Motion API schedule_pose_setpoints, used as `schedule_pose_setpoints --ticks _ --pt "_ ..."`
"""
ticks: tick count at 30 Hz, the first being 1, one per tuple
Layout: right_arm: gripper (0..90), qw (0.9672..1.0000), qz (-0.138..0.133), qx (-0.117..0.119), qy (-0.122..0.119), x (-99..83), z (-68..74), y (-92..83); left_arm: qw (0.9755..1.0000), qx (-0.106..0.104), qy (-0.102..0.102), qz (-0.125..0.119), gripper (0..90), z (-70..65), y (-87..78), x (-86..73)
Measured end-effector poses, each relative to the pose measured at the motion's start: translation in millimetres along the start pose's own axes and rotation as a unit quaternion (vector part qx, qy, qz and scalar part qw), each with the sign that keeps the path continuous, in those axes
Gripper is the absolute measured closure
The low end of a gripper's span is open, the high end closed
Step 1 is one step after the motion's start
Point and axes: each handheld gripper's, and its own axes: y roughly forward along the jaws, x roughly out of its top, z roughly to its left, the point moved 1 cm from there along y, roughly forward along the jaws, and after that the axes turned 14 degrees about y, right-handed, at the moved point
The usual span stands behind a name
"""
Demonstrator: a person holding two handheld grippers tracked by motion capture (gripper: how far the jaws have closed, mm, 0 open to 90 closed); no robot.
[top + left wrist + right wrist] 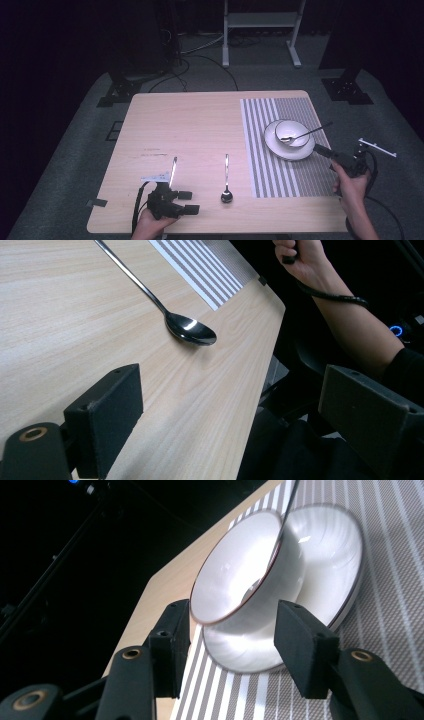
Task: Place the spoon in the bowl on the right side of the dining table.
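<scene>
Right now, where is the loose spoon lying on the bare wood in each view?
High view: the spoon lies near the table's front edge, center, bowl end toward the person, just left of the striped mat.
Left gripper view: upper middle, handle running up-left.
Right gripper view: not in it.
Shared landmark: the striped mat.

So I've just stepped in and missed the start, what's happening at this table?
A person holds a black two-jaw gripper in each hand at a light wooden table. The right gripper is open, pointing at a white bowl that sits on a white plate on a grey striped placemat, with a metal spoon resting in the bowl. The left gripper is open near the table's front edge, beside a second shiny metal spoon lying on the bare wood.
</scene>
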Motion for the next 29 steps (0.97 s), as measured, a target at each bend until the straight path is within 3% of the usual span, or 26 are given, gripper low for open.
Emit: schedule_pose_setpoints --ticks 16,29 --pt "37.7 0.9984 0.038 0.036 -0.024 -48.0 10.2 -1.2 1.0 0.002 0.001 -0.001 9.2 -0.6 -0.1 0.2" --pt "33.6 0.9963 0.065 0.043 -0.038 -85.5 12.9 0.6 1.0 0.003 0.006 -0.004 9.2 -1.2 -1.4 1.2"
